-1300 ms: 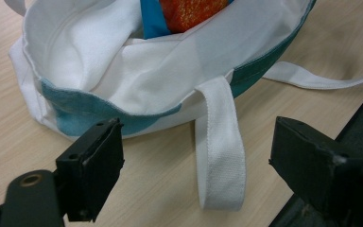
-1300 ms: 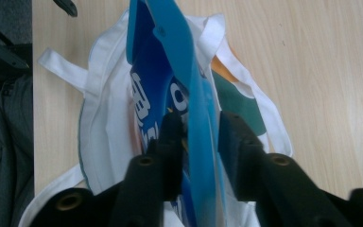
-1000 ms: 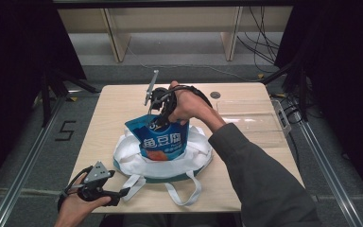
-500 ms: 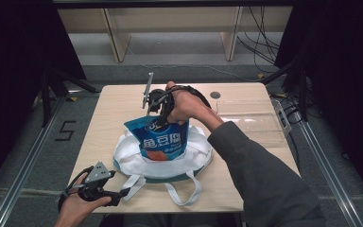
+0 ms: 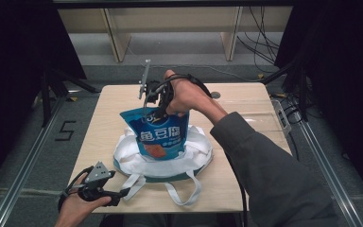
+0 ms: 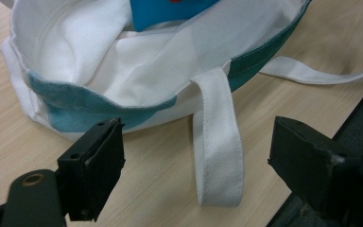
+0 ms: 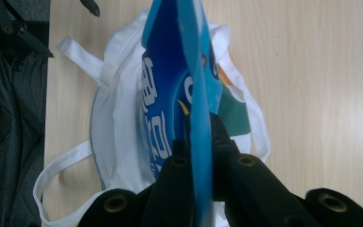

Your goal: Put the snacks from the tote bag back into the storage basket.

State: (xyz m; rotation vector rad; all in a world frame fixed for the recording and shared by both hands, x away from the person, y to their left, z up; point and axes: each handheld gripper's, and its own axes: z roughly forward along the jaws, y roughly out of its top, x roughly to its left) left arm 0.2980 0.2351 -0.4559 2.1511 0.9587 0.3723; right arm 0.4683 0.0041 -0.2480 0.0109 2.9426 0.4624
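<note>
Left gripper (image 5: 123, 193): nearest the person, low at the table's front left corner, its black jaws standing wide apart with nothing between them, aimed at the bag's near side.

Strap: a white woven handle loop (image 6: 217, 142) of the bag lies flat on the wood between those open jaws, untouched.

Bag: a white cloth tote bag with a teal band (image 5: 163, 163), slumped open at the middle of the pale wooden table (image 5: 246, 101), its second handle (image 5: 184, 194) trailing toward the front edge.

Packet: a glossy blue snack pouch with white lettering (image 5: 158, 135), upright, its lower part down inside the bag's mouth and its upper half above the rim.

Right gripper (image 5: 152, 100): beyond the bag, jaws closed tight on the pouch's top seal, pinching it edge-on.

What has changed: over the last second the right hand has drifted a little to the left and risen slightly, the pouch going with it; the left hand has kept its place.

What it means: the pouch seems to be mid-transfer at the bag's mouth. Going in or coming out, I cannot say from here.
</note>
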